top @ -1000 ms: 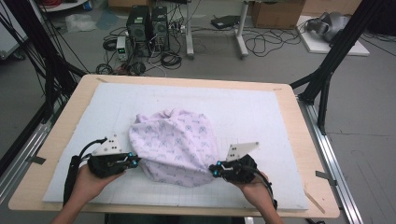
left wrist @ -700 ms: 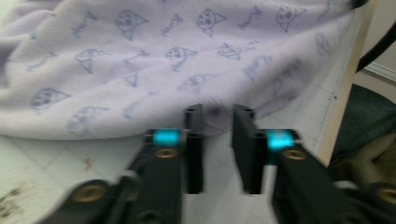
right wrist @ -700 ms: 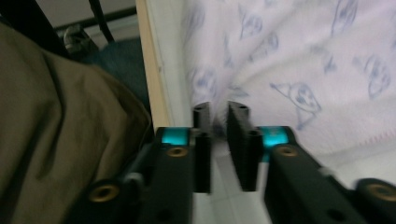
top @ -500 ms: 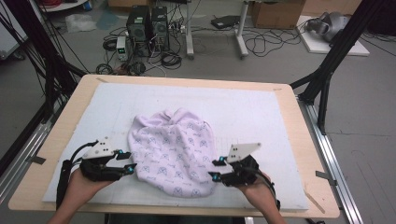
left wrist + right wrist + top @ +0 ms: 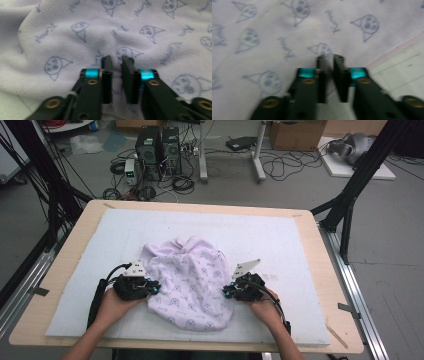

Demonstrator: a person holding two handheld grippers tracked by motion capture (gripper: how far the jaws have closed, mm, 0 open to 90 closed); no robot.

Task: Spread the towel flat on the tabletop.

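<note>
Gripping the near part of one crumpled pale lilac cotton garment printed with small blue cat faces (image 5: 190,280), two hand-held grippers work from opposite sides. The left gripper (image 5: 152,287) has just been closing its jaws, and they now stand nearly together, pinching a raised fold of cloth between them (image 5: 117,65). The right gripper (image 5: 330,65) has closed likewise, its jaws narrow on the fabric beside a pink-stitched hem. Judging by the bunched heap, flattening or folding has barely begun: both holds look taken, while spreading the cloth remains. It lies on one white foam mat (image 5: 300,250) covering one wooden desk (image 5: 65,250), near its front middle. Farther off, on the floor, stand two black computer towers (image 5: 159,145).
</note>
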